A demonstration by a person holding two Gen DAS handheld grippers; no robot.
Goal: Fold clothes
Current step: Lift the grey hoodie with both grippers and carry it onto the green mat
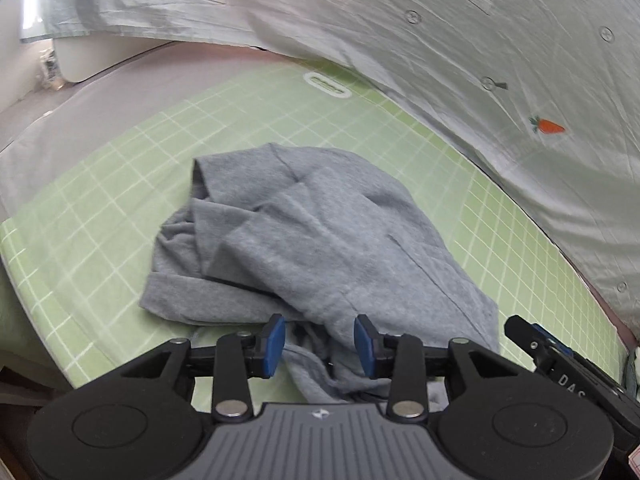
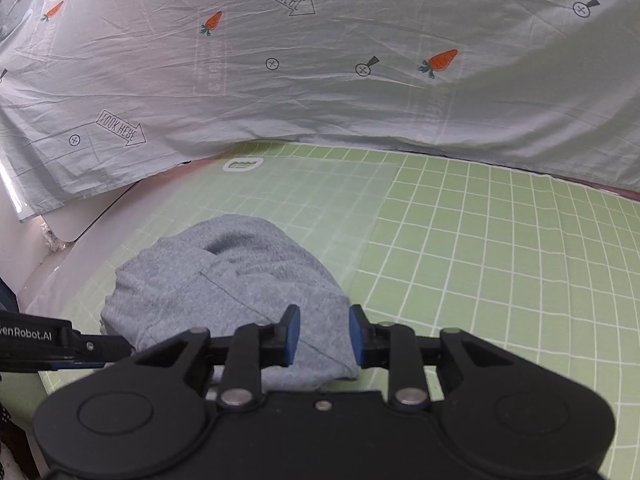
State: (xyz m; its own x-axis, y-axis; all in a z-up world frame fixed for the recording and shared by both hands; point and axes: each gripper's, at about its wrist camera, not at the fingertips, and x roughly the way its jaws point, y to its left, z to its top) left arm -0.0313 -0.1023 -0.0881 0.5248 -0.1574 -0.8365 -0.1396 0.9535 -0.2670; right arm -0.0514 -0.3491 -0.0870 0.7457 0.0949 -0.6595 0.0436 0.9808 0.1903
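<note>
Pale carrot-print sheet (image 2: 320, 80) draped behind green grid mat (image 2: 500, 260), crumpled grey garment (image 1: 320, 240) heaped on mat, left tool (image 1: 320, 340) and right tool (image 2: 324, 334) at garment's near edge, jaws parted, gripping nothing

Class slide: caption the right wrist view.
Right gripper, jaws open, over a rumpled grey garment on the green grid mat.

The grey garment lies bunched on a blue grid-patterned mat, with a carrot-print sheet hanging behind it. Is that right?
Not quite: the mat is light green with a white grid, not blue, as the right wrist view shows plainly. The rest holds: the grey garment lies bunched on it, and the carrot-print sheet hangs behind.
</note>
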